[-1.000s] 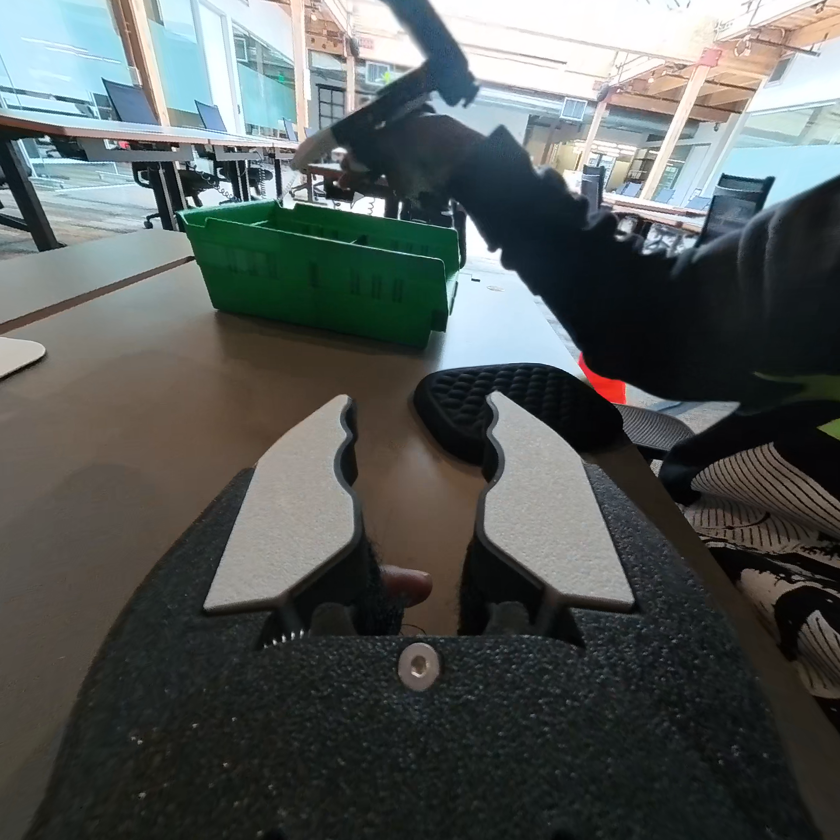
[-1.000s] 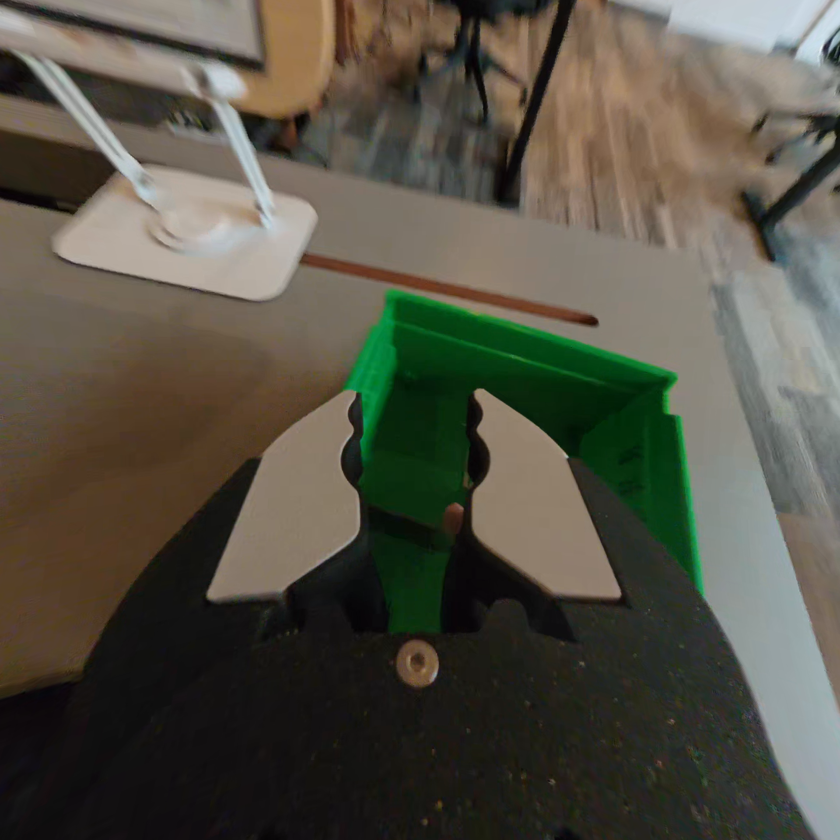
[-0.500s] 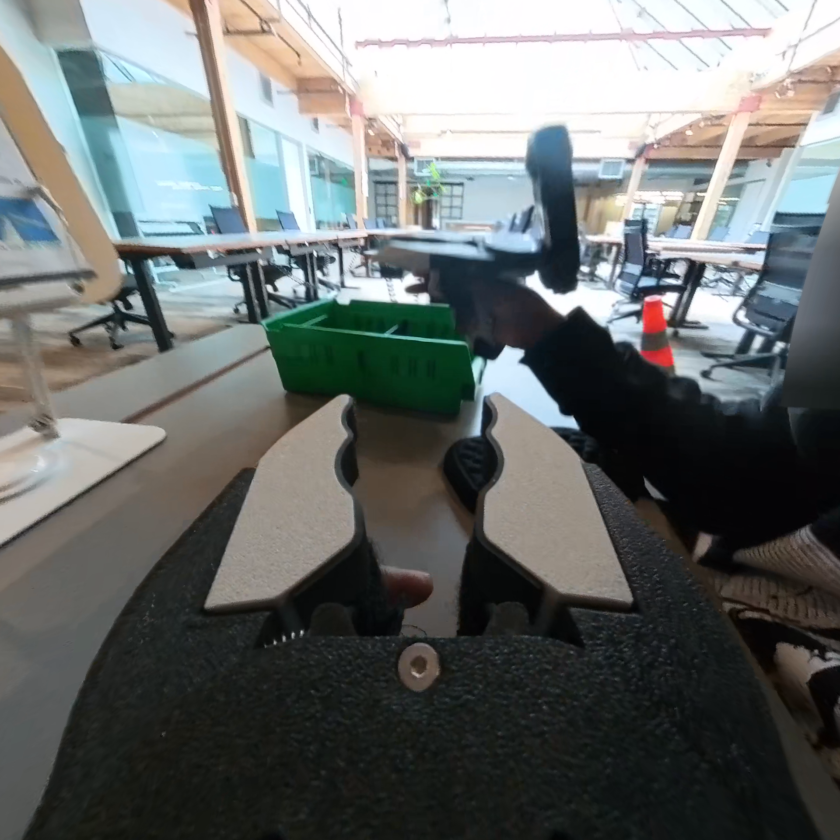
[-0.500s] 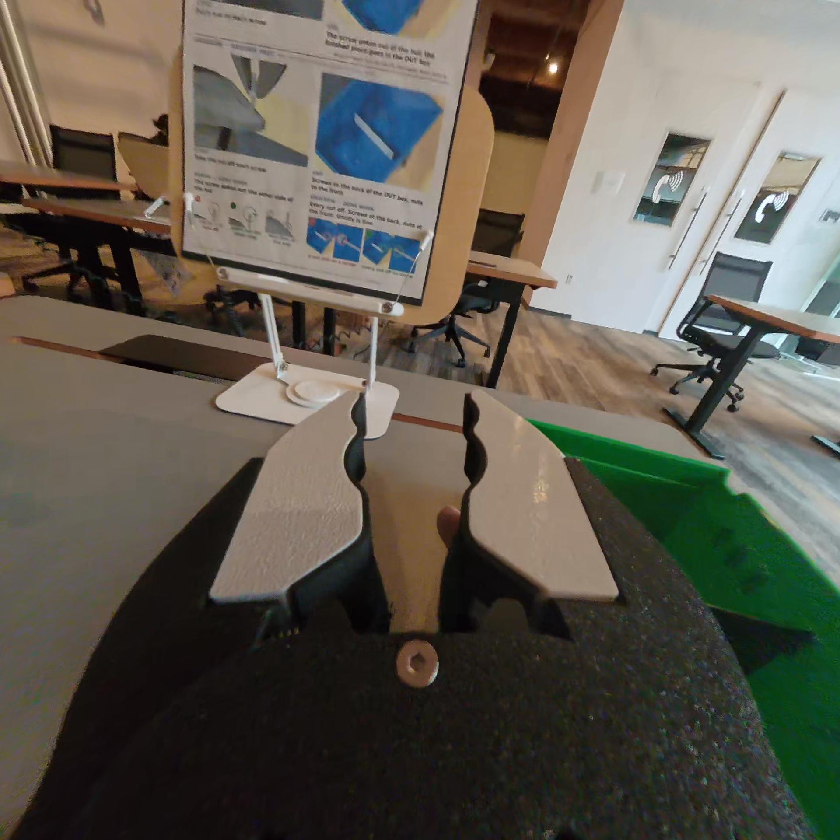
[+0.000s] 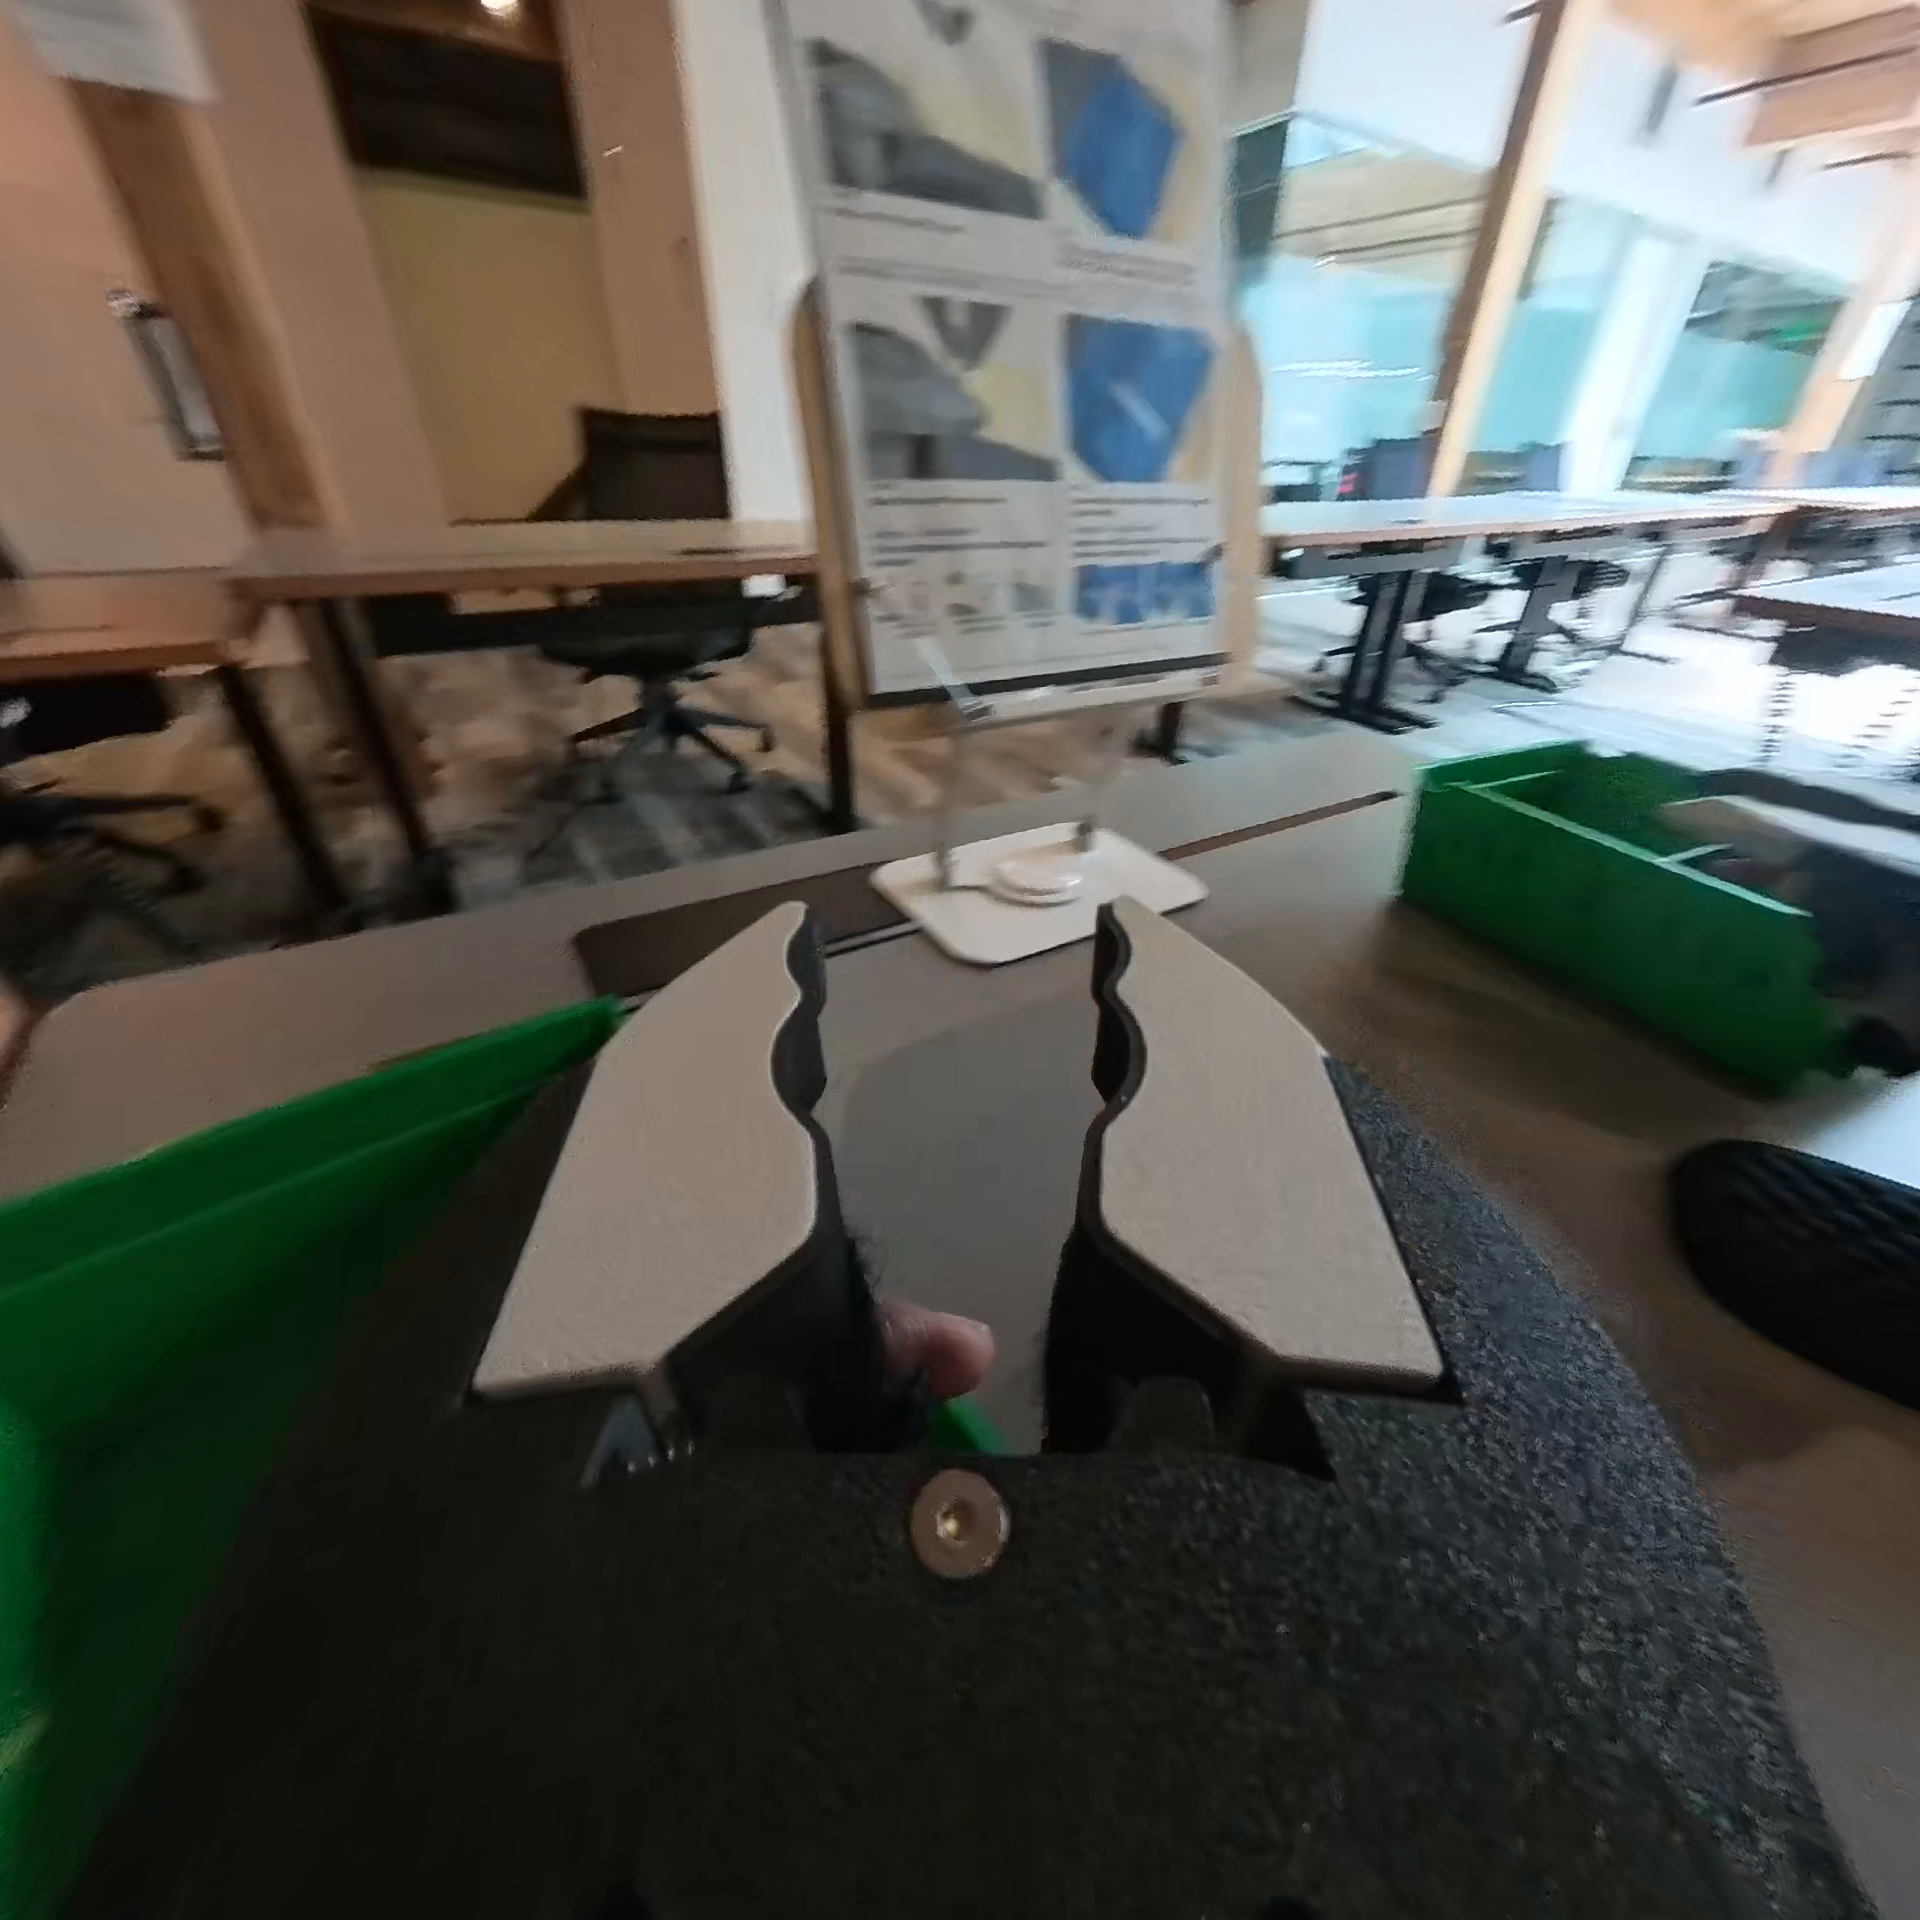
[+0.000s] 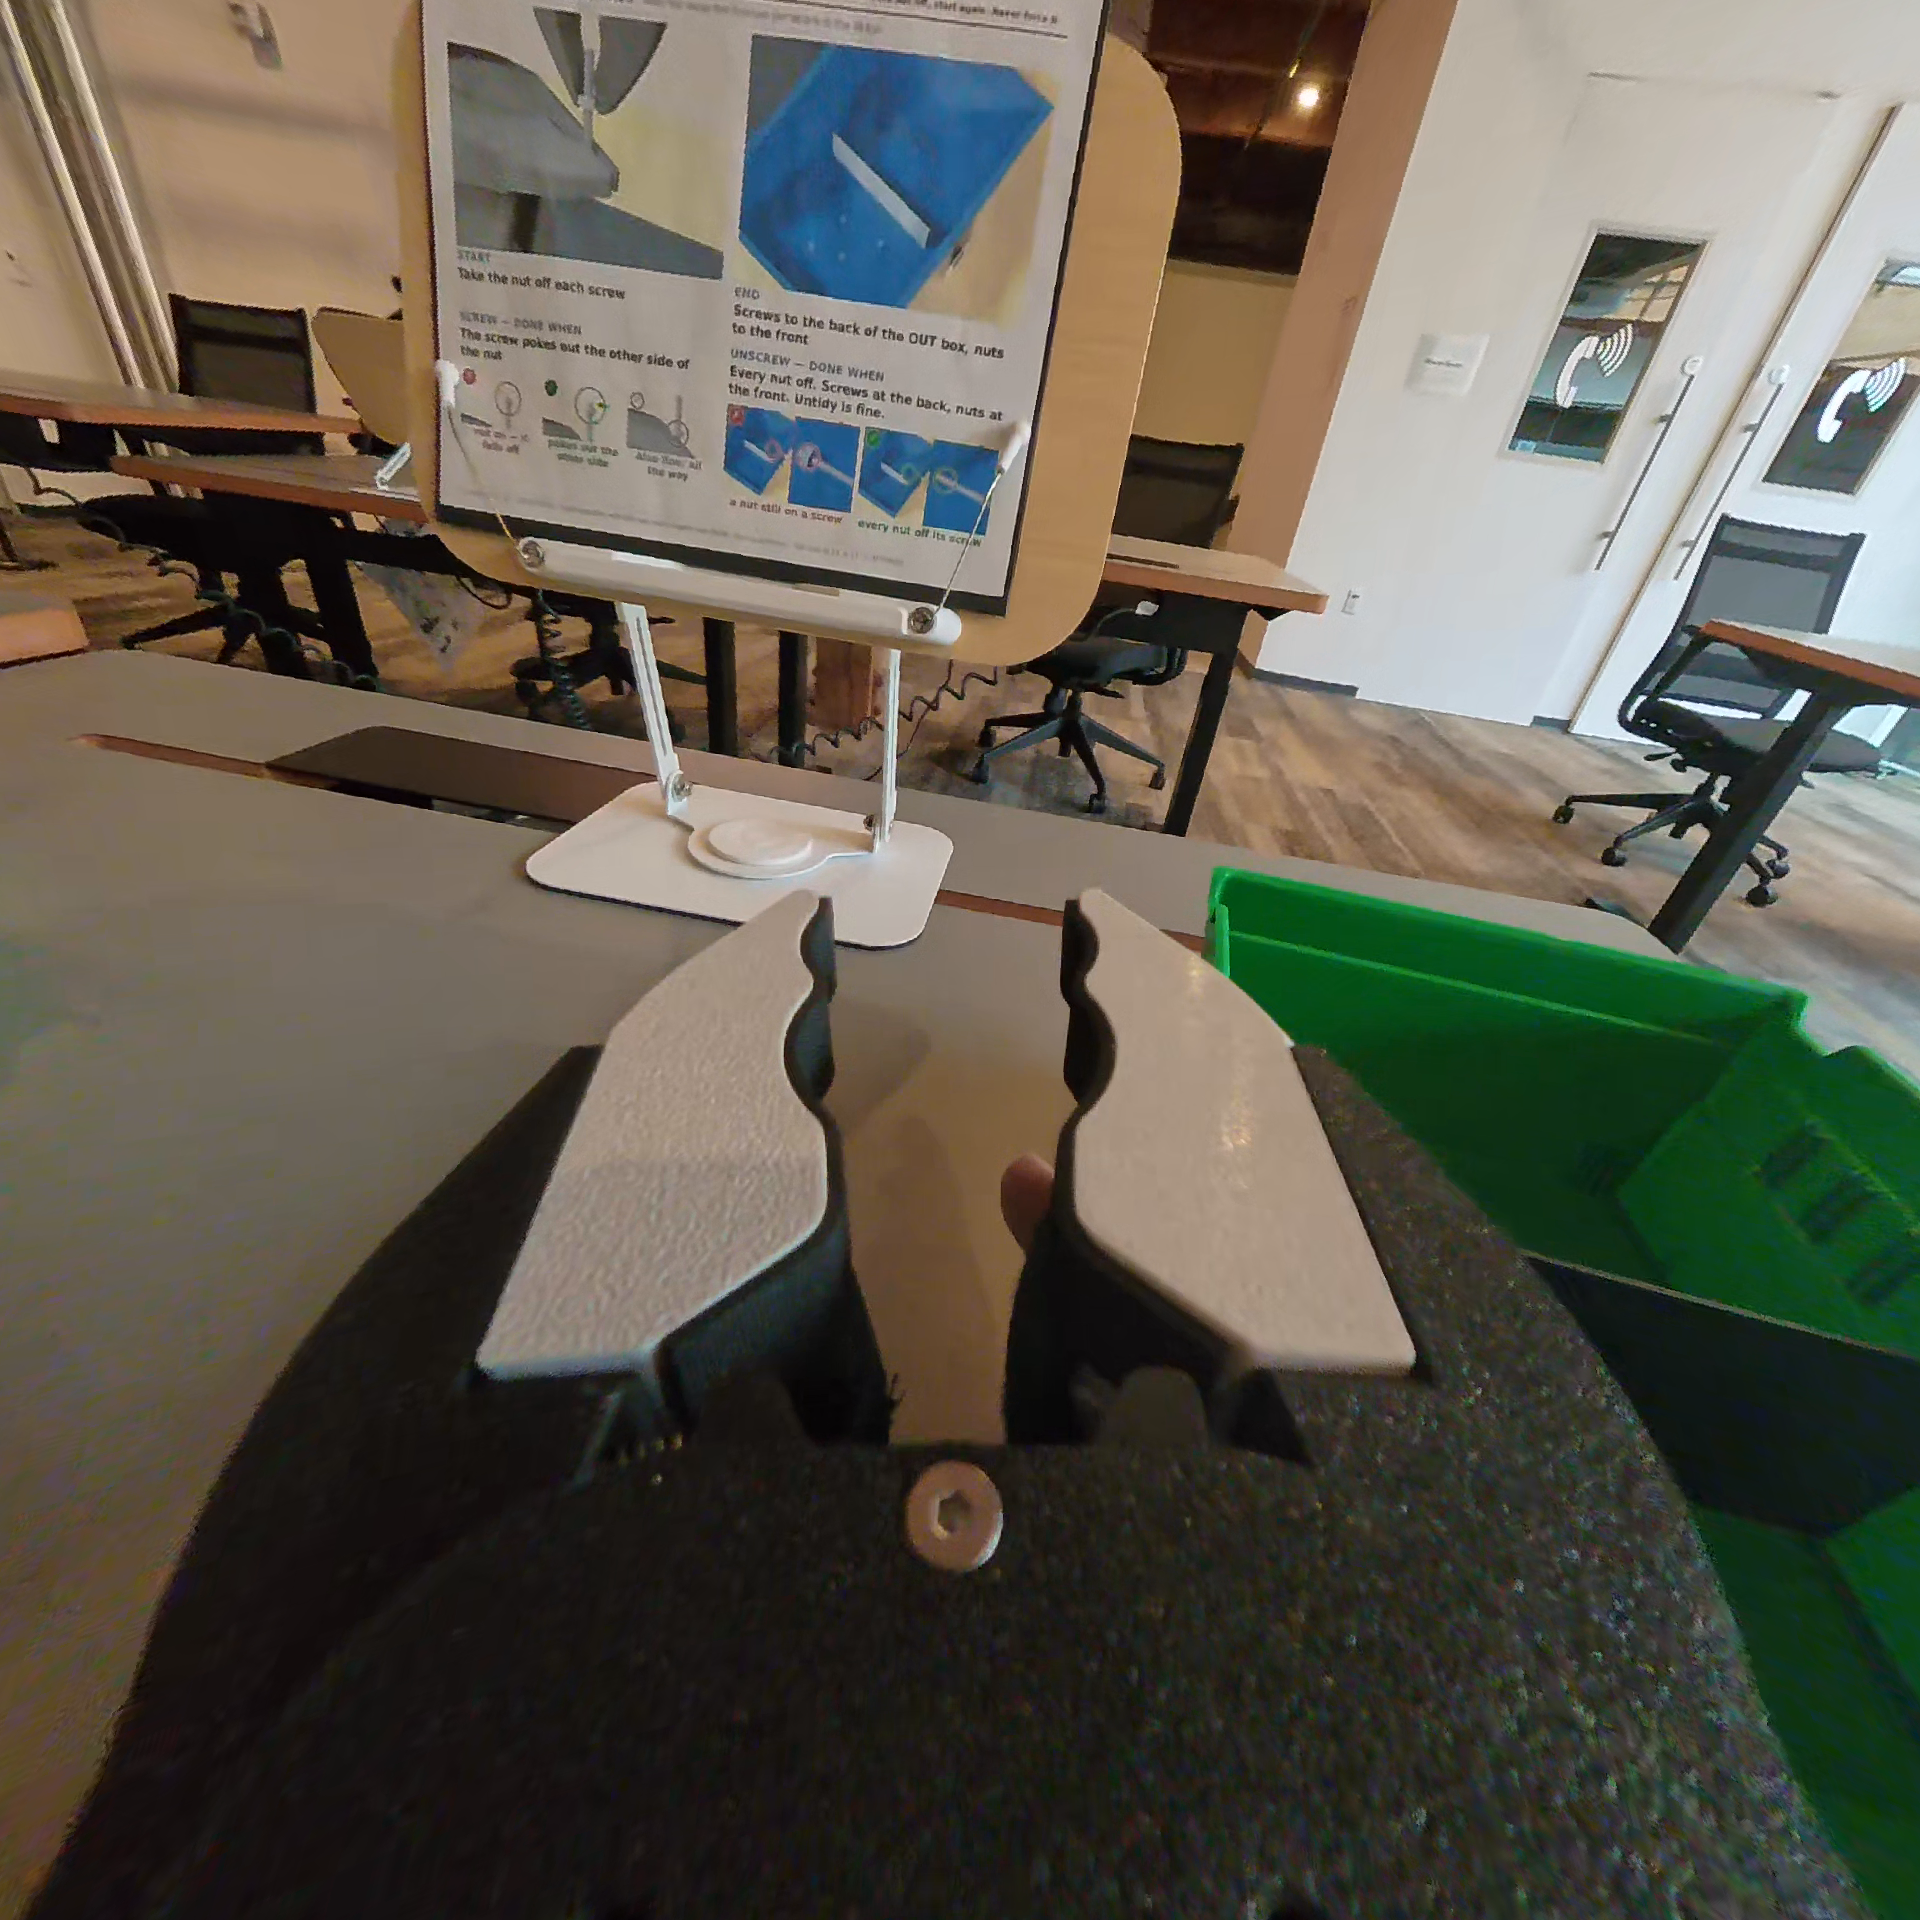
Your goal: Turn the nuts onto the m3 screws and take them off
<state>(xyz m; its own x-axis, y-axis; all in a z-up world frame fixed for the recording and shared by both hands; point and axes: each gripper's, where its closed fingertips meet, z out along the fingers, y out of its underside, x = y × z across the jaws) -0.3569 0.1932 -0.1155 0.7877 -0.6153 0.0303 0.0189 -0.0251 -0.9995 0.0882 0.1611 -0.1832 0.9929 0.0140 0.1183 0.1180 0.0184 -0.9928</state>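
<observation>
Right wrist view: right gripper (image 6: 948, 940) fingers are held apart, nothing gripped | left gripper (image 5: 951, 951) likewise parted, bare | green plastic bin (image 6: 1558, 1091) is seen right of it.

Bare grey tabletop (image 6: 312, 1039) is seen ahead of and between the parted fingers of the right gripper (image 6: 945, 935), bounded at the front by the flat white base (image 6: 623, 862) of an upright stand carrying a printed instruction sheet (image 6: 748, 291) and on the right by the wall of an open green plastic bin (image 6: 1507, 1049). Ahead of the open left gripper (image 5: 951, 935) an open strip of table is likewise shown, flanked on the left by a second green plastic bin (image 5: 208, 1247), close against the gripper, and on the right by a black textured rounded pad (image 5: 1808, 1236) at the table's near edge.
</observation>
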